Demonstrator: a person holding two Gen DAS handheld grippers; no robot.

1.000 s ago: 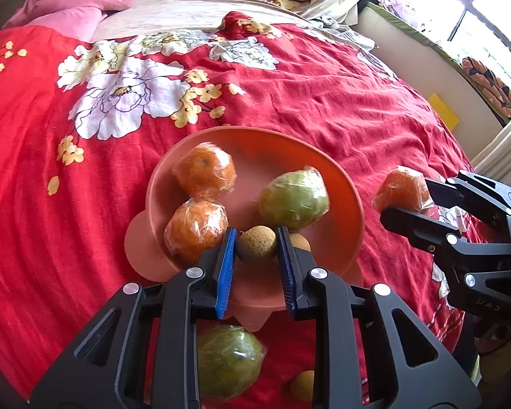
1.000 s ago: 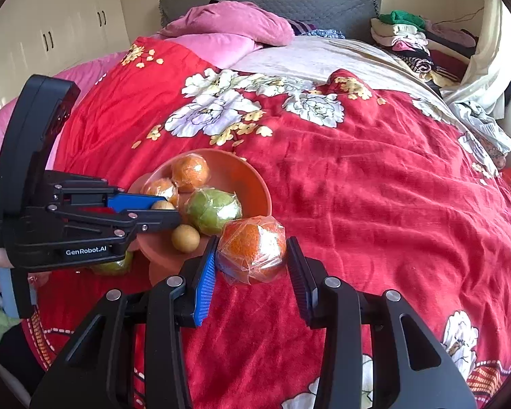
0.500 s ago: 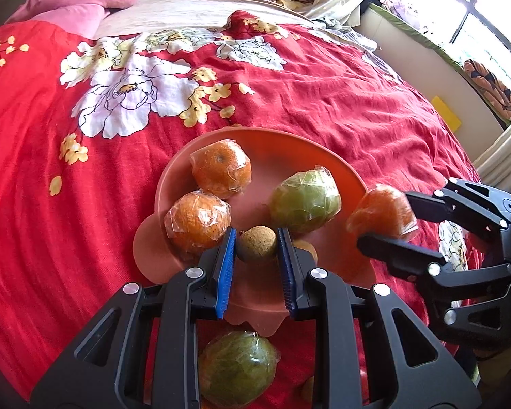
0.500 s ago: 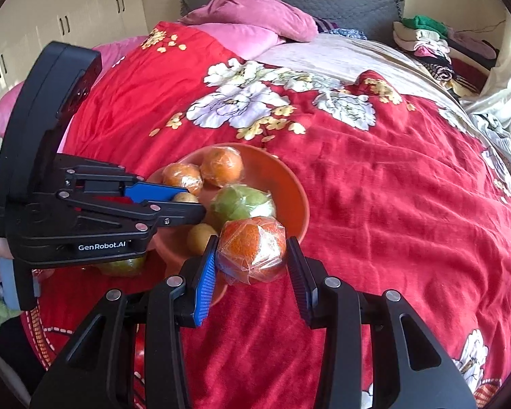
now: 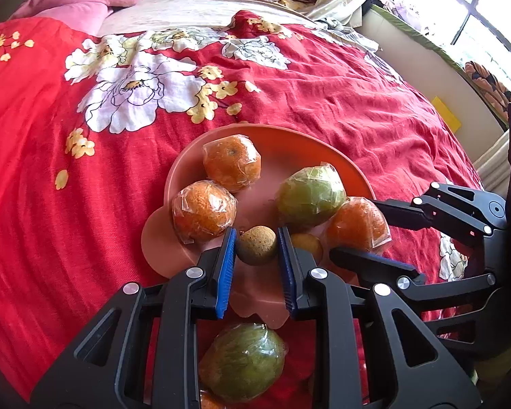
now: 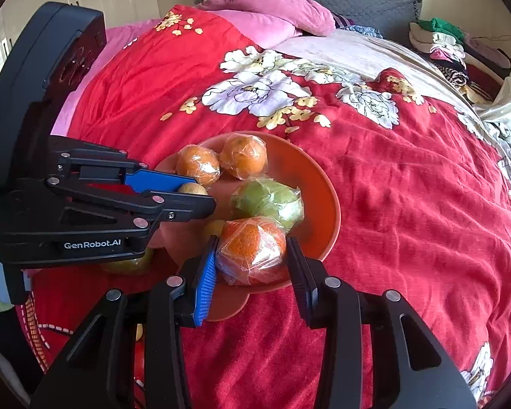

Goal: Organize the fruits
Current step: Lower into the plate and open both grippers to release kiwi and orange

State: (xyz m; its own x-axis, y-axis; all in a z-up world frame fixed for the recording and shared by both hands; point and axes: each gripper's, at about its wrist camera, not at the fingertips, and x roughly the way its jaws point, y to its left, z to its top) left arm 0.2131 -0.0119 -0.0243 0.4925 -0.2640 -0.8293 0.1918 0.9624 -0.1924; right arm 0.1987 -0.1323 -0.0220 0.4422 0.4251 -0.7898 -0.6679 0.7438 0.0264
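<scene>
Right tongs [image 6: 252, 255] pinch a wrapped orange [image 6: 252, 250] just over the near rim of the orange bowl [image 6: 327, 204], touching the green fruit [image 6: 267, 202] inside. Left tongs [image 5: 257, 248] are clamped on a small brown fruit [image 5: 257, 245] at the bowl's near edge. Bowl sits on the red bedspread [image 6: 408, 187].

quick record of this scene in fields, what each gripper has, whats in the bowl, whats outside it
surface: red floral bedspread
container: orange bowl
left gripper: shut on a small brown round fruit, over the bowl's near edge
right gripper: shut on a wrapped orange, over the bowl's near rim
in bowl: two wrapped oranges, one wrapped green fruit, one small yellowish fruit, partly hidden
outside bowl: wrapped green fruit on the bedspread, below the left gripper
background: pink pillow, folded clothes
</scene>
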